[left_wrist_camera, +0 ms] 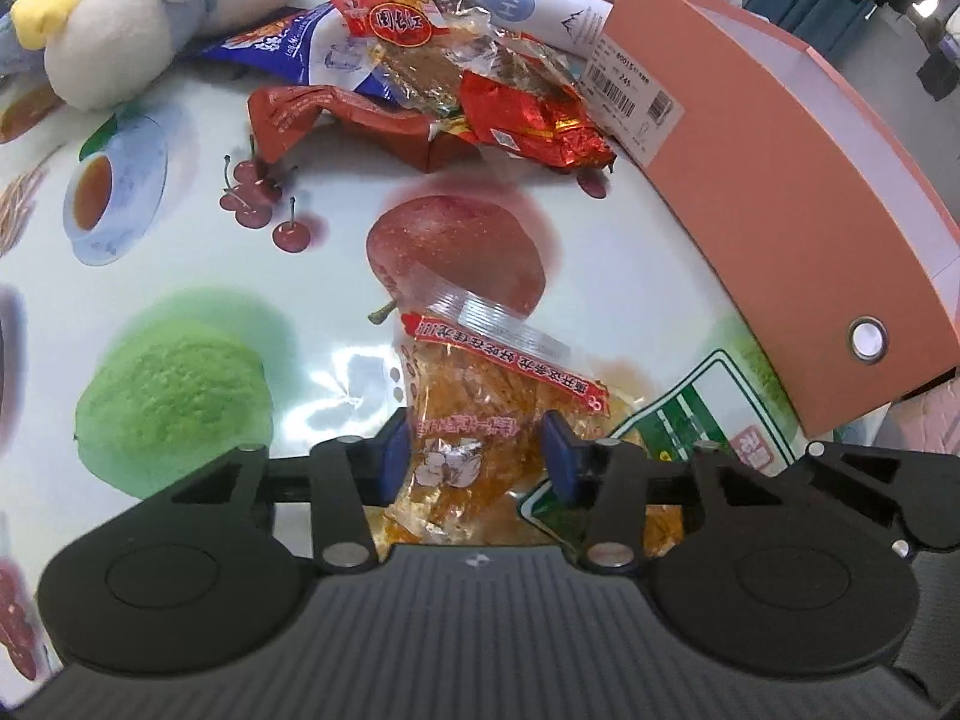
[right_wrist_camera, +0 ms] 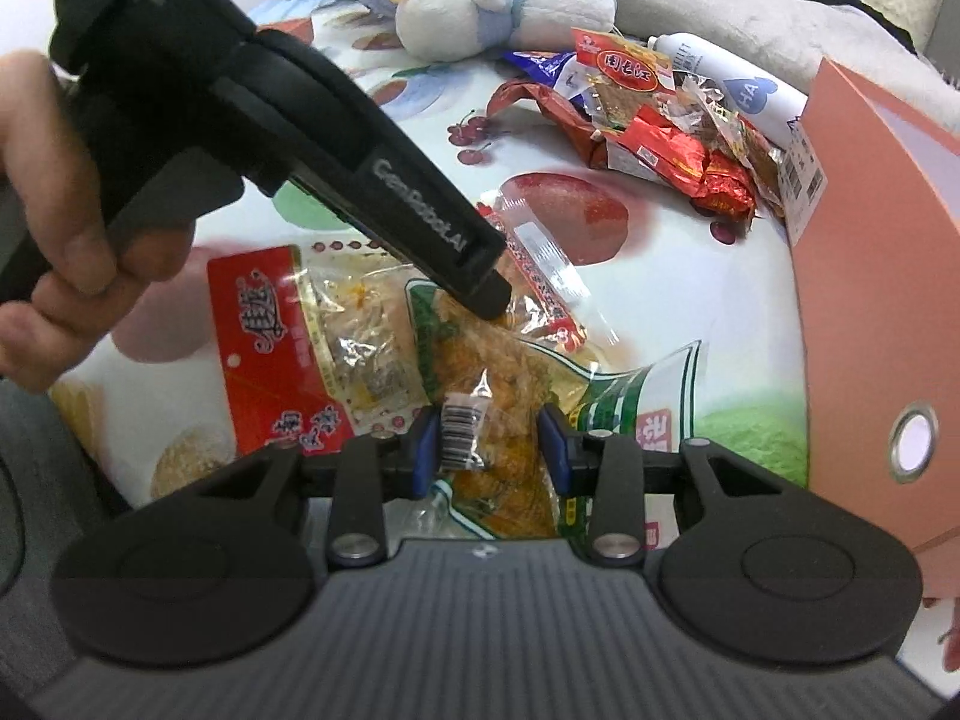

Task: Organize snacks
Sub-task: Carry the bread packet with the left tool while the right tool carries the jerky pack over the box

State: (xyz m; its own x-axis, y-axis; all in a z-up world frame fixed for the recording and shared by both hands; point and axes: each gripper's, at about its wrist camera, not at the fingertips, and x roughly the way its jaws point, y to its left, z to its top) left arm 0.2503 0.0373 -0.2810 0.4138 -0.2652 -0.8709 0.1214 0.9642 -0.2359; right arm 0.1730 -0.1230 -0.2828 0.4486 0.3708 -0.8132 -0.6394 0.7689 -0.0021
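The left tongs (left_wrist_camera: 477, 459) stand partly closed around the clear snack packet with the red strip (left_wrist_camera: 480, 414); the packet's orange contents fill the gap between the blue pads (left_wrist_camera: 396, 450), though pad contact cannot be confirmed. In the right wrist view, the left tongs (right_wrist_camera: 489, 300) reach down from the upper left, held by a hand (right_wrist_camera: 54, 228), with the tips on the same packet. The right tongs (right_wrist_camera: 489, 450) are narrow and grip the green-and-white snack bag (right_wrist_camera: 606, 414) through its clear part, near a barcode label (right_wrist_camera: 462, 438). A red-labelled packet (right_wrist_camera: 270, 336) lies just to the left on the worktop (left_wrist_camera: 180, 228), which bears a fruit-print cover. A heap of red foil snacks (left_wrist_camera: 474, 102) lies at the far side, near a white bottle (left_wrist_camera: 510, 0) and a plush toy (left_wrist_camera: 120, 36). A salmon box (left_wrist_camera: 780, 192) stands at the right.
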